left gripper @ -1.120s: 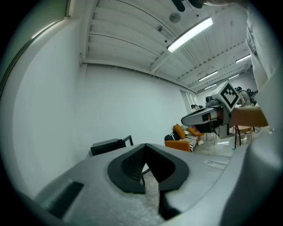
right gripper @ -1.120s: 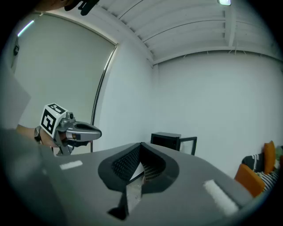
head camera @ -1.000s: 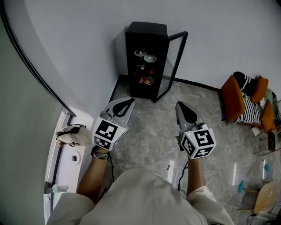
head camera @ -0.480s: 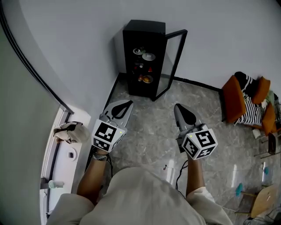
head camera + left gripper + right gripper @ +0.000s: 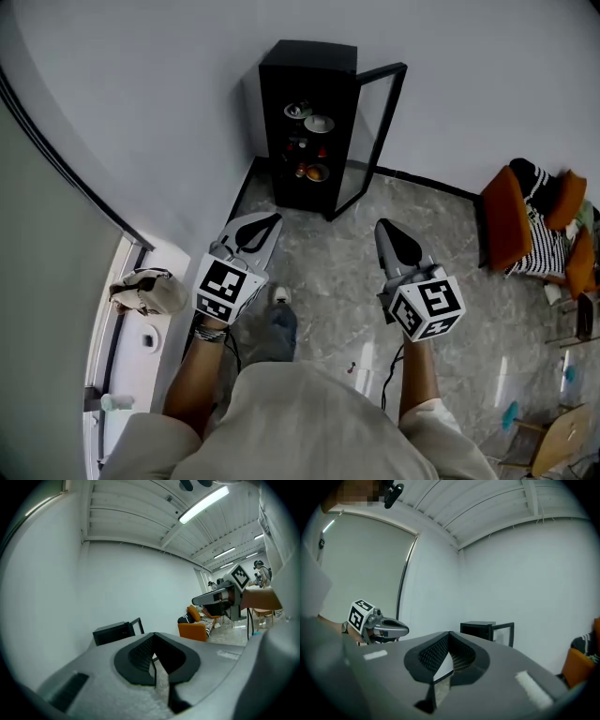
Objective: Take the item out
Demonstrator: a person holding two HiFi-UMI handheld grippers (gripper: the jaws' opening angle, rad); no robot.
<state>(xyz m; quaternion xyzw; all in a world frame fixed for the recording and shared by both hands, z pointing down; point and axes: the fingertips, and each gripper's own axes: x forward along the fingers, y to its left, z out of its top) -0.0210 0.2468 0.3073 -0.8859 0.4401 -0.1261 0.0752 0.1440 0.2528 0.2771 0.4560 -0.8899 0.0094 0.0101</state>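
A black cabinet (image 5: 305,122) stands against the far wall with its glass door (image 5: 375,141) swung open to the right. Its shelves hold two bowls (image 5: 311,118) and an orange item (image 5: 316,172) lower down. My left gripper (image 5: 267,223) and right gripper (image 5: 386,228) both hover over the floor well short of the cabinet, pointing toward it. Each has its jaws shut with nothing between them. The cabinet (image 5: 115,632) shows far off in the left gripper view, beyond the shut jaw tips (image 5: 154,637). It also appears in the right gripper view as a distant cabinet (image 5: 480,629).
An orange armchair (image 5: 511,225) with striped cloth stands at the right wall. A window sill (image 5: 141,342) with a bag (image 5: 145,291) runs along the left. The person's shoe (image 5: 278,323) is on the marble floor between the grippers. A wooden chair (image 5: 562,436) sits bottom right.
The person's foot has stepped forward into view between the grippers. Both grippers stay shut and hold roughly the same pose toward the cabinet.
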